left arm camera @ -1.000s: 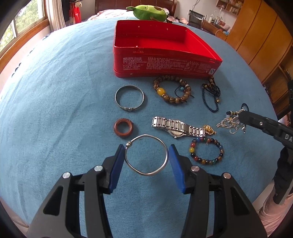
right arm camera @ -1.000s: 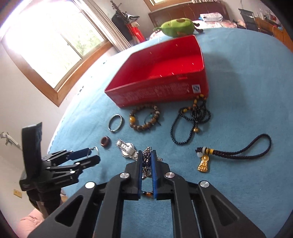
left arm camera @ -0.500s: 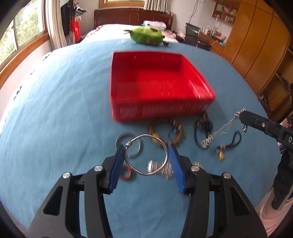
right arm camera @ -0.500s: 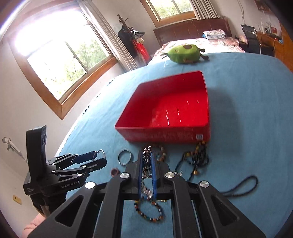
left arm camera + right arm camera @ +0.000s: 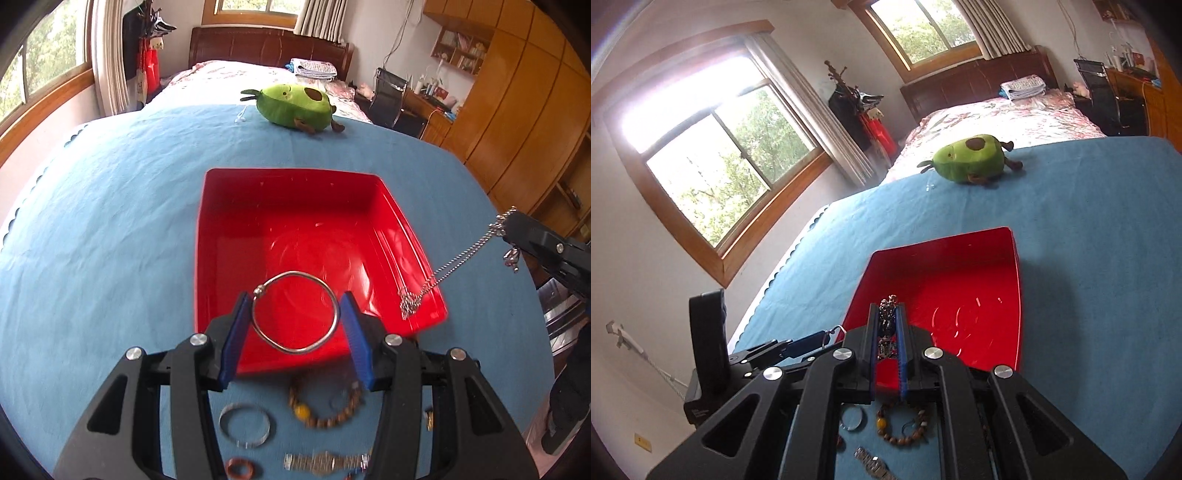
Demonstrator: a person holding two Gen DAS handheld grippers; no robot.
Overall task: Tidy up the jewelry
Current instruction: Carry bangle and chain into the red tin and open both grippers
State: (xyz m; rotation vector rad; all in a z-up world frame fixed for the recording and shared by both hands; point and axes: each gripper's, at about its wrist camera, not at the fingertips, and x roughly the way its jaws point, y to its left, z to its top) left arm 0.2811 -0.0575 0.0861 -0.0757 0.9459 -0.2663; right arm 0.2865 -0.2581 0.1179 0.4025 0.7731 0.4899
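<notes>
Hovering over the open red metal tin [image 5: 236,206], the left gripper [image 5: 295,317] is clamping a thin silver bangle [image 5: 334,317] while the right gripper [image 5: 887,325] is pinching a dangling silver chain [image 5: 454,264]

- The left gripper [image 5: 295,317] points steeply down over the near half of the red tin [image 5: 229,206], its 2 blue pads pressed on either side of a silver bangle [image 5: 295,312].
- The right gripper [image 5: 887,325] is clamped tight on a silver chain [image 5: 439,273] at the tin's near right corner.
</notes>
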